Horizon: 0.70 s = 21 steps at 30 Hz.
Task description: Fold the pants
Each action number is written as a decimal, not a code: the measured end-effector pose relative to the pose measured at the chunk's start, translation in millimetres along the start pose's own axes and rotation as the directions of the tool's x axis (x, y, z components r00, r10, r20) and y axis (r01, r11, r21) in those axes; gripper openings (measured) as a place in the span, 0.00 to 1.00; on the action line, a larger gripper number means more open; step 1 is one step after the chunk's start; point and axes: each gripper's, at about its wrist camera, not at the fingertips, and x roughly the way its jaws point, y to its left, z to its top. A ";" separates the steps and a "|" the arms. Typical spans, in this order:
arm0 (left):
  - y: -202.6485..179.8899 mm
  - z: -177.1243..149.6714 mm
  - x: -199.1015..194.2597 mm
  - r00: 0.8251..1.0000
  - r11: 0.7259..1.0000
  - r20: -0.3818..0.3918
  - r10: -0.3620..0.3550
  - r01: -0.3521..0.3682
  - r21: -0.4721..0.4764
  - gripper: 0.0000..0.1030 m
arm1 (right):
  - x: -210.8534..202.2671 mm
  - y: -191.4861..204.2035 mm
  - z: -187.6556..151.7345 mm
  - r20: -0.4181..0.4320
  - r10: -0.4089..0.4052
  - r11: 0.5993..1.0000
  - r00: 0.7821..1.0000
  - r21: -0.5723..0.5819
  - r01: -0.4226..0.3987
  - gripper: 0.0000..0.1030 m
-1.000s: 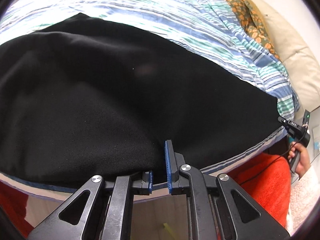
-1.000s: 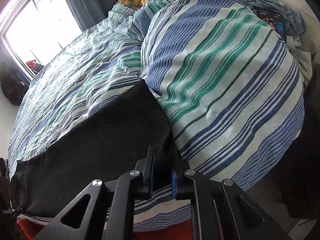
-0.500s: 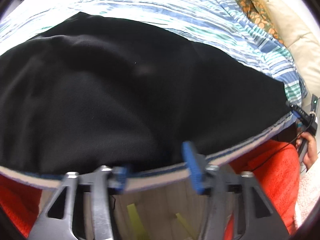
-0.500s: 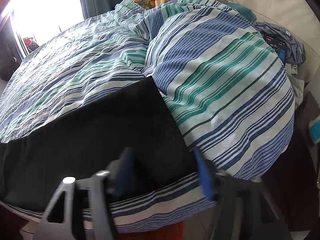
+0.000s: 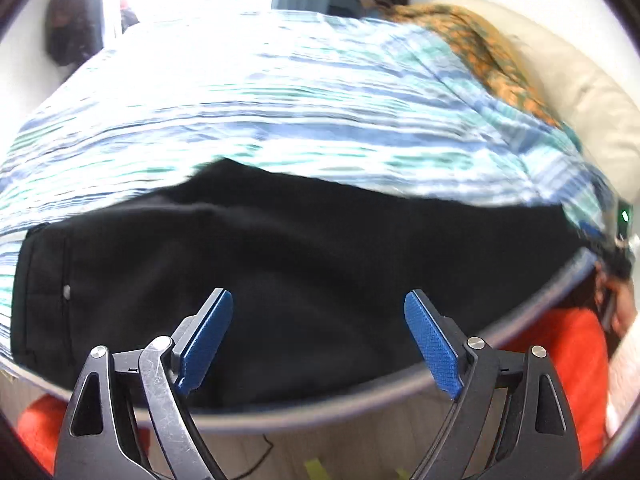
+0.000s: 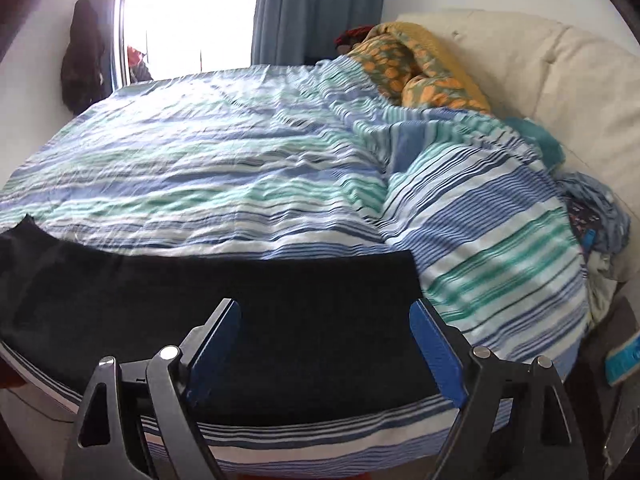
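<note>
Black pants lie spread flat along the near edge of the striped bed. In the left wrist view my left gripper hovers above them with its blue pads wide apart and still opening; no cloth is between the pads. The waistband end with a small button shows at the left. In the right wrist view the pants run from the left edge to a straight hem near the middle. My right gripper stands open over that hem end, holding nothing.
A bulging striped duvet rises right of the pants. An orange patterned blanket and a cream headboard lie behind it. Red fabric is below the bed edge. A pile of clothes lies at the far right, a window at the back.
Both grippers were shut on the pants' near edge and have opened and let go. Both have lifted and pulled back, so more of the bed shows; the right one rolled level.
</note>
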 end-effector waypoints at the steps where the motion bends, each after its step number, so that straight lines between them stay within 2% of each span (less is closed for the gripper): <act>1: 10.7 2.3 10.9 1.000 0.999 0.004 0.031 -0.031 -0.021 0.86 | 16.8 -3.8 -1.8 -0.058 0.031 0.999 0.998 0.022 -0.030 0.83; 3: 28.8 4.7 29.6 0.997 0.995 -0.006 0.083 -0.083 -0.063 0.86 | 40.8 -11.7 -3.3 -0.157 0.044 0.998 0.987 0.056 -0.036 0.82; 6: 52.0 -2.0 61.0 0.989 0.981 -0.065 0.133 -0.140 -0.135 0.86 | 56.1 -23.0 -11.3 -0.225 0.085 0.992 0.971 0.112 -0.061 0.83; 8: 69.2 -9.6 81.4 0.984 0.973 -0.129 0.126 -0.148 -0.175 0.86 | 58.9 -26.7 -13.9 -0.225 0.109 0.988 0.968 0.131 -0.080 0.84; 11: 65.6 -20.2 87.0 0.988 0.982 -0.091 0.128 -0.140 -0.131 0.95 | 59.7 -30.2 -14.8 -0.214 0.120 0.985 0.969 0.146 -0.090 0.84; 14: 61.4 -21.2 89.7 0.982 0.983 -0.091 0.164 -0.171 -0.074 0.99 | 58.8 -30.4 -13.9 -0.204 0.114 0.986 0.972 0.145 -0.085 0.85; 19: 71.0 -24.1 83.9 0.985 0.986 -0.090 0.148 -0.155 -0.067 0.99 | 55.1 -30.6 -10.5 -0.176 0.099 0.985 0.979 0.156 -0.072 0.85; 21: 75.1 -24.0 83.5 0.985 0.987 -0.088 0.146 -0.152 -0.060 0.99 | 45.9 -33.6 -9.0 -0.139 0.068 0.985 0.988 0.166 -0.044 0.85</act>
